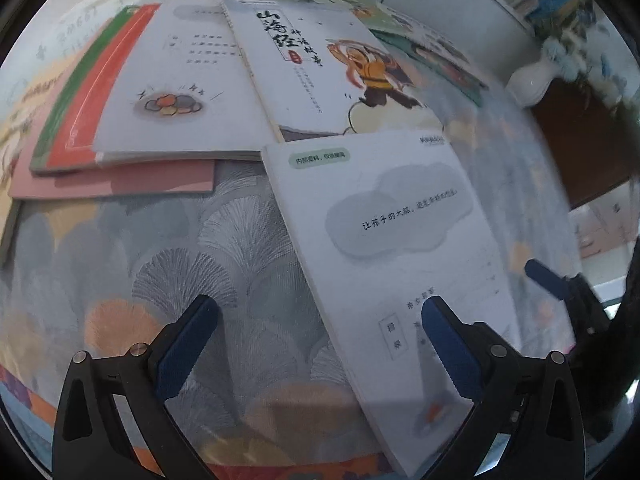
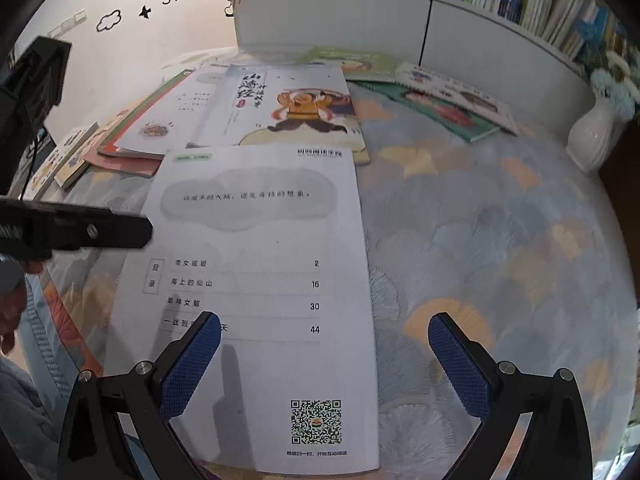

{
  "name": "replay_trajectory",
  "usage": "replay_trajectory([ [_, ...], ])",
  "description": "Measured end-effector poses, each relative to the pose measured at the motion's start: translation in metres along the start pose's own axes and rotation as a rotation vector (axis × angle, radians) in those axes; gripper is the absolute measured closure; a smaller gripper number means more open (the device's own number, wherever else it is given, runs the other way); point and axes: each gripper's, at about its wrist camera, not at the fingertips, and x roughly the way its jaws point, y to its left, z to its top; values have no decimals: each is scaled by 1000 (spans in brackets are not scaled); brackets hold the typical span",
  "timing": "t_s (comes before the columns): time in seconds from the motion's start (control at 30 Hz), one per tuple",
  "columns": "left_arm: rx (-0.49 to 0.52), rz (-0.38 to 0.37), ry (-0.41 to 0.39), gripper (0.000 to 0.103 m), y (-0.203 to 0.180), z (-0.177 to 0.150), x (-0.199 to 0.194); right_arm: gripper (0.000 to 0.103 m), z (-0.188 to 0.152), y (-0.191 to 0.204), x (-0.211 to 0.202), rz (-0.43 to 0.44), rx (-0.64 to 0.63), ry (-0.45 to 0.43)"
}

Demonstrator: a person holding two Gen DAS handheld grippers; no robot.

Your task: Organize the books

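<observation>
A thin white booklet (image 2: 260,280) with a grey cloud and a contents list lies flat on the patterned cloth, nearest me; it also shows in the left wrist view (image 1: 392,248). My left gripper (image 1: 320,344) is open, straddling the booklet's left edge. My right gripper (image 2: 324,352) is open, straddling its right edge just above it. Behind lie overlapping books: a white illustrated cover with black calligraphy (image 2: 288,108), a second white booklet (image 2: 172,116), a red-and-green book (image 1: 84,100) and a pink one (image 1: 120,184).
More picture books (image 2: 440,96) lie at the back right. A white vase (image 2: 592,136) stands at the right by a white shelf unit (image 2: 440,20) full of upright books. The floral tablecloth (image 2: 500,240) covers the table. The left gripper's body (image 2: 72,228) juts in at the left.
</observation>
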Motion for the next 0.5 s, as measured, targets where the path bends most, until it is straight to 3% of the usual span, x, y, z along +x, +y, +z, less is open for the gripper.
replay_trajectory([
  [0.17,95,12,12,1,-22,-2,5,0,-1,-5,10,44,26,5],
  [0.33,193,70,16,1,-41,-6,12,0,-4,-10,13,67,54,-27],
  [0.5,192,-6,1,1,-44,-6,7,0,-6,-11,12,82,54,-41],
])
